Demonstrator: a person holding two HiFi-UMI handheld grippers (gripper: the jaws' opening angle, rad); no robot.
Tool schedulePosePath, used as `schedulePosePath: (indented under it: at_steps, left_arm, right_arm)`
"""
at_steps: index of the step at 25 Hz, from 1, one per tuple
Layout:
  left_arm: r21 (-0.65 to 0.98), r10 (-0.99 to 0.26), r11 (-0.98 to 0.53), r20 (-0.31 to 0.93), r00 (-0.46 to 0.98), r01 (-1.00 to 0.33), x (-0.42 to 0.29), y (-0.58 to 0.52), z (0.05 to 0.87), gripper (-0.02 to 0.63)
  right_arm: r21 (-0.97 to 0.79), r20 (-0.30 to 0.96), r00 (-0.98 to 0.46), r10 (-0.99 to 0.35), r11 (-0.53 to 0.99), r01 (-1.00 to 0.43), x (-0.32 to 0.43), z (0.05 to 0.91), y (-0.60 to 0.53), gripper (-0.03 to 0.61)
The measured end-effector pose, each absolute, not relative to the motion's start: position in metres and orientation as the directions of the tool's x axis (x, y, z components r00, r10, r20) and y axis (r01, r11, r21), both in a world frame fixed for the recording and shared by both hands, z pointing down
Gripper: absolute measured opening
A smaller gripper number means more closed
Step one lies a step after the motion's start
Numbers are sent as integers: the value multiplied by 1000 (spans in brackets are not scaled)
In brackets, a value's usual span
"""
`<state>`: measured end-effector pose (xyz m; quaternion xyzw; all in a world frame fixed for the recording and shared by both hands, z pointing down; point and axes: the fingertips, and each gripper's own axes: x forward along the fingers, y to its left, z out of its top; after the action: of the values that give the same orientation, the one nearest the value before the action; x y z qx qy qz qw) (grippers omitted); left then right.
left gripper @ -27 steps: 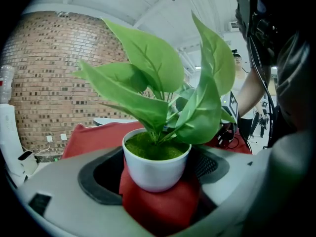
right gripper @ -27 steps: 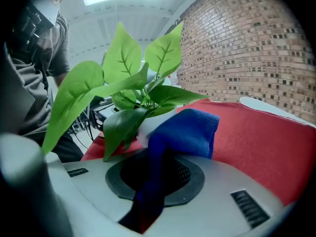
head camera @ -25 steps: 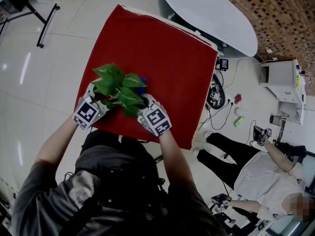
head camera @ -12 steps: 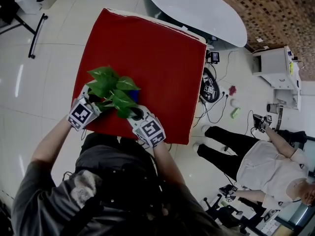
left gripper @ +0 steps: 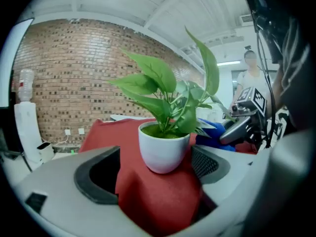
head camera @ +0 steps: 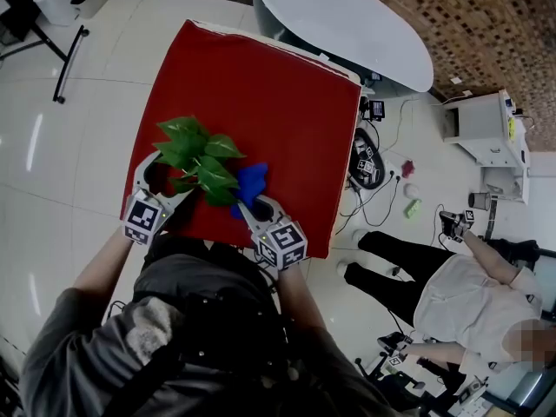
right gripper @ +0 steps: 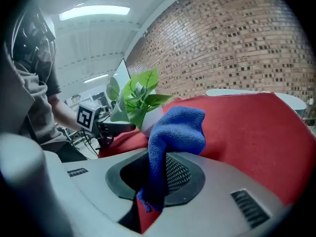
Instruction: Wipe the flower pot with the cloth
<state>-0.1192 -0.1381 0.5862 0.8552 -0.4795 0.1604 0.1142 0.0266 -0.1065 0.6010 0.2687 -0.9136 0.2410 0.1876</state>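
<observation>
Clamping soft, limp cloth point(right gripper: 175, 127) in right gripper point(head camera: 252, 202), four o'clock of flower pot point(left gripper: 162, 154). Holding left gripper point(head camera: 163, 181) agape before it; looks smooth, light, tippy, so steady it low.

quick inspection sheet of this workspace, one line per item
surface: red-covered table, flat.
job's things: white flower pot, plant upright, near the front edge; blue cloth beside it.
clutter: nothing seen on the table.
grippers: left gripper open, pot between its fingers; right gripper shut on the cloth.
cables: black cables on the floor right of the table.
surroundings: white oval table, brick wall, a person nearby.
</observation>
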Motion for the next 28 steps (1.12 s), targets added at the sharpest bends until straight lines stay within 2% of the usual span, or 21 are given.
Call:
schedulePosePath:
  at_steps: [4,9,12,23,28]
  left_arm:
    - [41,-831,-408,397,390,-912,-119,-118,588,463]
    - [86,-855,-343,385,349,-935,-93,-114,581,466]
    - [69,-871,-296,391,299,-953,-82,-123,582,485]
    - [-35,-930,-11,367,-3,-999,-68,-156,573,485]
    - [-30,-935,69,346,-76,-997,-70,-160,565,485]
  right_arm:
    - [-349,462,-794,-394,743,-572,30,597,-107,75]
    - [-363,447,-807,-386,746,-558,32,590,-100,75]
    - [-376,437,-822,-364,756,-535,35,587,-93,75]
    - [-369,425,-841,-336,784,-499,82,587,-89,75]
    - [-378,420,-840,-343,775,-506,94,586,-94,75]
